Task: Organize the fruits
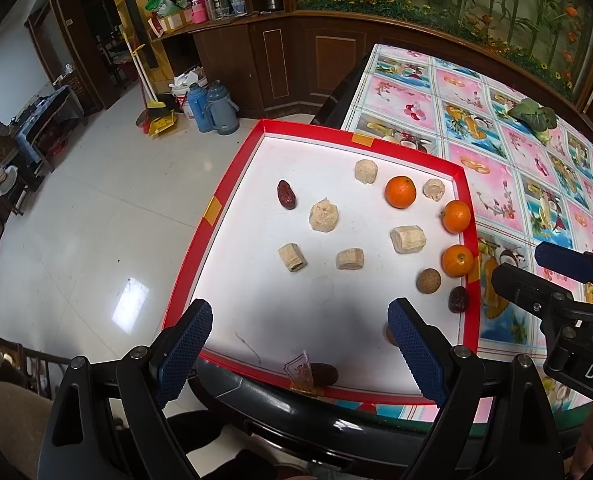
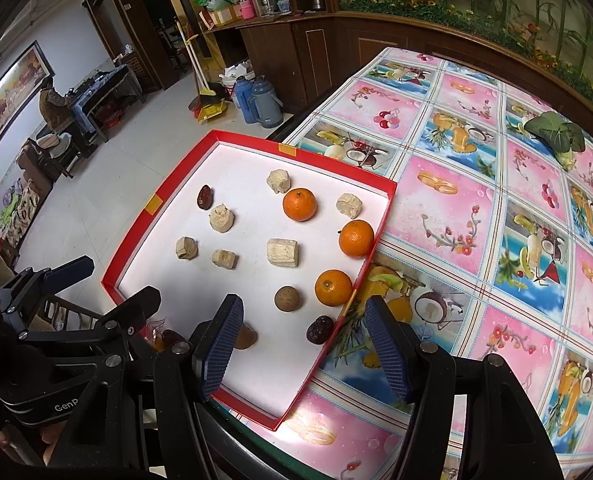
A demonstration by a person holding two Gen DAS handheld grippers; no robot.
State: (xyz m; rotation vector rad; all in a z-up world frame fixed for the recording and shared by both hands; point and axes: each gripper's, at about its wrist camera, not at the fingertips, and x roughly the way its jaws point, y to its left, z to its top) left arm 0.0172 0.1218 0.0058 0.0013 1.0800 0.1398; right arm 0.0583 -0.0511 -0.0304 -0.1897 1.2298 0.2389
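A red-rimmed white tray (image 1: 216, 212) (image 2: 152, 204) lies at the corner of the table. In it are three oranges (image 1: 400, 192) (image 2: 299, 204), a brown longan (image 1: 429, 280) (image 2: 287, 298), dark red dates (image 1: 286, 195) (image 2: 320, 329) and several beige chunks (image 1: 323, 215) (image 2: 282, 252). My left gripper (image 1: 302, 344) (image 2: 108, 284) hovers open above the tray's near end, with nothing between its fingers. My right gripper (image 2: 304, 348) (image 1: 536, 270) hangs open over the tray's near right rim, empty, with a date and the nearest orange (image 2: 333, 287) just ahead. One small brown piece (image 2: 248, 338) is half hidden behind its left finger.
The table carries a pink and blue fruit-print cloth (image 1: 496, 184) (image 2: 456, 208) with a green leafy vegetable (image 1: 534, 116) (image 2: 556, 132) at the far side. To the left the tray's edge overhangs a tiled floor (image 1: 96, 220). Thermos jugs (image 1: 212, 108) stand by a wooden cabinet.
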